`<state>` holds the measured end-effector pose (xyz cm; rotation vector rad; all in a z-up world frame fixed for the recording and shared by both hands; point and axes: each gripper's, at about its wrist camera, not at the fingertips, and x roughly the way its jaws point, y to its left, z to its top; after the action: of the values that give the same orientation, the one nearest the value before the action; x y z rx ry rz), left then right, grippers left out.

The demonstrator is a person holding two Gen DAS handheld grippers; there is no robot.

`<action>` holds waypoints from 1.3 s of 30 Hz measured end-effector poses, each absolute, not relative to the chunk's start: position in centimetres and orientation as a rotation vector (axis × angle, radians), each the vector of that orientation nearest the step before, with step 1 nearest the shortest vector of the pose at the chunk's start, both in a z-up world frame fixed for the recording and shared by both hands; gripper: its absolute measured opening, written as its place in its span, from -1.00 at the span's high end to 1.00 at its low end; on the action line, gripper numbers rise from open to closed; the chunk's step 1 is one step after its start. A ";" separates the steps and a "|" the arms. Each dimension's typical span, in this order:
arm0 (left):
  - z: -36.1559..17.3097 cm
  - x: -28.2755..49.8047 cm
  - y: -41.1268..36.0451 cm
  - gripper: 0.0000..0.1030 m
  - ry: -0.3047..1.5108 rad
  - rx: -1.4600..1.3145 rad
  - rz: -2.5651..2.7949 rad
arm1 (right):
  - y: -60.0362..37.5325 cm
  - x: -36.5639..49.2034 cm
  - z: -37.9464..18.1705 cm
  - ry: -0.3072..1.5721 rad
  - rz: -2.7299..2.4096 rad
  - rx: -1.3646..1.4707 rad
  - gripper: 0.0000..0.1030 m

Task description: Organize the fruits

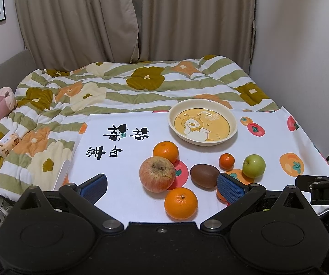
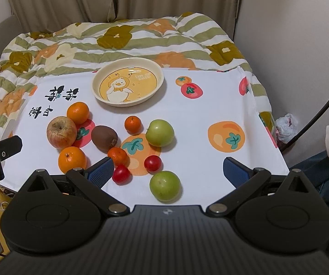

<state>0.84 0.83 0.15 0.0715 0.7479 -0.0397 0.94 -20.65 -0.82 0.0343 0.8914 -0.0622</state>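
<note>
Loose fruit lies on a white cloth with printed fruit. A cream duck plate (image 2: pixel 155 73) (image 1: pixel 233 123) stands empty at the back. In the right wrist view I see a red apple (image 2: pixel 61 131), a kiwi (image 2: pixel 103 137), two large oranges (image 2: pixel 77 112) (image 2: pixel 72 162), two small mandarins (image 2: pixel 132 124) (image 2: pixel 117 155), two green apples (image 2: pixel 160 132) (image 2: pixel 164 185) and two small red fruits (image 2: pixel 153 163) (image 2: pixel 121 174). My right gripper (image 2: pixel 168 170) is open above the near green apple. My left gripper (image 1: pixel 162 186) is open, with the red apple (image 1: pixel 157 173) and an orange (image 1: pixel 181 202) between its fingers.
A flowered quilt (image 1: pixel 118 87) covers the bed behind the cloth, with a tissue pack (image 1: pixel 7 142) at the left. Curtains hang at the back and a wall stands to the right. A black cable (image 2: pixel 320 110) and a white bag (image 2: pixel 287 127) lie right of the table.
</note>
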 end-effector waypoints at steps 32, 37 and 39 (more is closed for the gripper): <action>-0.3 1.3 1.0 -1.00 0.756 0.070 -0.036 | -20.5 1.5 -1.0 0.897 -0.061 0.036 -1.00; -0.3 1.3 1.0 -1.00 0.756 0.071 -0.036 | -20.5 1.5 -1.0 0.897 -0.060 0.036 -1.00; -0.3 1.3 1.0 -1.00 0.756 0.071 -0.036 | -20.5 1.5 -1.1 0.897 -0.060 0.037 -1.00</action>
<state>1.33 1.00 -0.28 0.0713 0.7561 -0.0360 1.52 -20.50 -1.06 0.0370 0.8972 -0.0596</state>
